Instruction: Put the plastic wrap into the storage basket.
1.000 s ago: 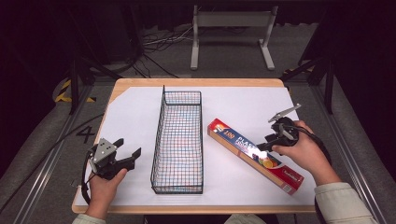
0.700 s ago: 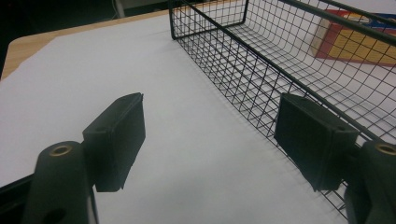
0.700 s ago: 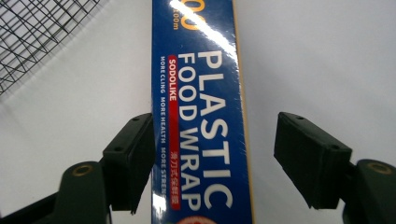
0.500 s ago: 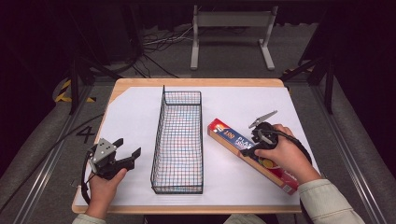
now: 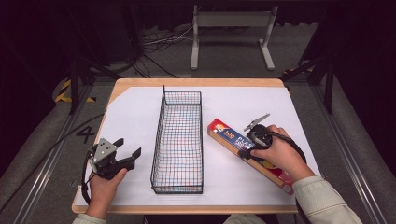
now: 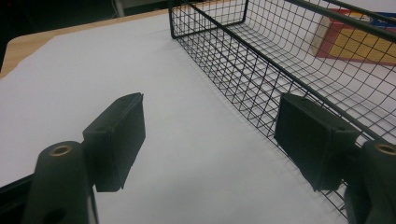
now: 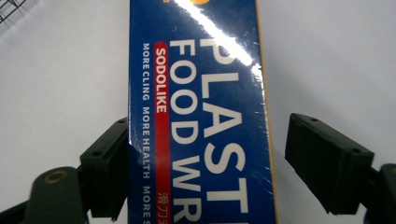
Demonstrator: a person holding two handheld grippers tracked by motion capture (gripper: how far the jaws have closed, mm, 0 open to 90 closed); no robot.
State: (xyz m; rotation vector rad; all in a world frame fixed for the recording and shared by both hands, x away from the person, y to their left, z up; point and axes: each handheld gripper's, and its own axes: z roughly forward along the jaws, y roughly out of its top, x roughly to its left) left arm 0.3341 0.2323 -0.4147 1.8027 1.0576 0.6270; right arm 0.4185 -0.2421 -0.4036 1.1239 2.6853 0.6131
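Straddling the long blue-and-red cardboard plastic-wrap box (image 7: 201,116), your right gripper (image 7: 205,163) has just been opening; its jaws stand wide, pads not pressing. That box lies right of the black wire basket (image 5: 180,140). Your left gripper (image 6: 210,140) gapes, holding nothing.

Wire basket (image 5: 178,144), black mesh, long and narrow, sits mid-table with its length running front to back, nothing inside. It rests on a white sheet (image 5: 135,116) that covers most of the wooden table (image 5: 140,84); wood shows along the far edge and at the clipped far-left corner. Beyond the table, a grey metal stand (image 5: 231,32) with two splayed feet on the dark floor, and loose cables (image 5: 159,39) on the floor left of it. Yellow-black hazard tape (image 5: 70,91) on the floor at left. A "4" marking (image 5: 86,134) on the grey floor near the table's left edge.
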